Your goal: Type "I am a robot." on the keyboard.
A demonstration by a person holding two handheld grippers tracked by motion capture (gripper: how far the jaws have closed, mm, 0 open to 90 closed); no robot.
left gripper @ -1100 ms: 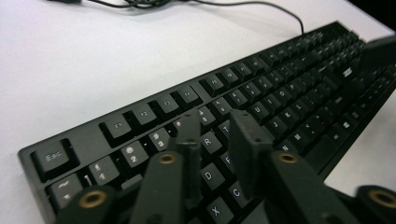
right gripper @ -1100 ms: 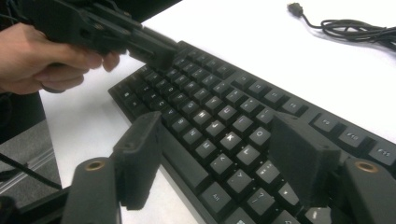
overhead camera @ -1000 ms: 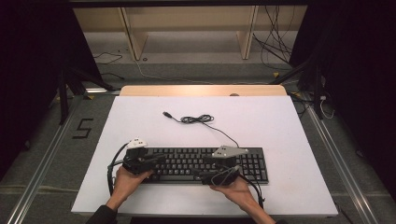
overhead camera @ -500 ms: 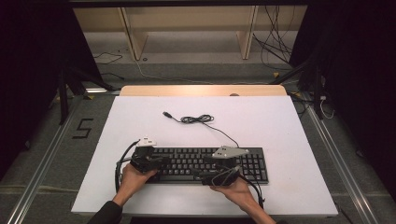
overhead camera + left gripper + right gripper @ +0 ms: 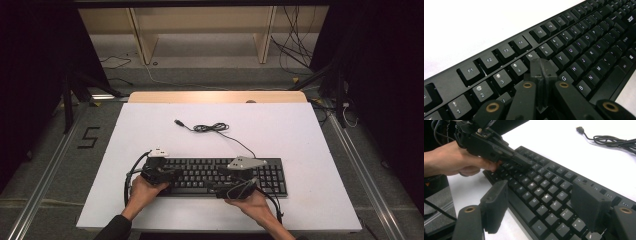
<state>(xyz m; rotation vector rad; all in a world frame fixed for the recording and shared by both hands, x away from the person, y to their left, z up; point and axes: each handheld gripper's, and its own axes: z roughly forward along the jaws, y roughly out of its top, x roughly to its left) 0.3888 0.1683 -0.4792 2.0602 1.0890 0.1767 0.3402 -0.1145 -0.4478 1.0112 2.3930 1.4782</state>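
Note:
A black keyboard point(image 5: 200, 169) lies near the front edge of the white table, its cable point(image 5: 210, 128) coiled behind it and ending in a USB plug point(image 5: 177, 122). My left gripper point(image 5: 174, 174) is over the keyboard's left end. In the left gripper view its jaws are shut, and the left gripper's tip point(image 5: 541, 67) rests among the keys point(image 5: 584, 42) near 5 and T, with nothing held. My right gripper point(image 5: 225, 186) is at the keyboard's front middle. The right gripper point(image 5: 542, 205) stands open, its pads wide apart above the keys point(image 5: 544, 187). Farther off the left gripper point(image 5: 524, 162) touches the key rows.
The white table top point(image 5: 300, 135) extends behind and right of the keyboard. A wooden strip point(image 5: 215, 96) runs along its far edge. Beyond it are shelf legs and loose floor cables point(image 5: 295, 55). A "5" mark point(image 5: 89, 137) is on the floor at left.
My left hand has edged slightly right, further onto the keyboard's left end. The right hand and the keyboard have stayed put.

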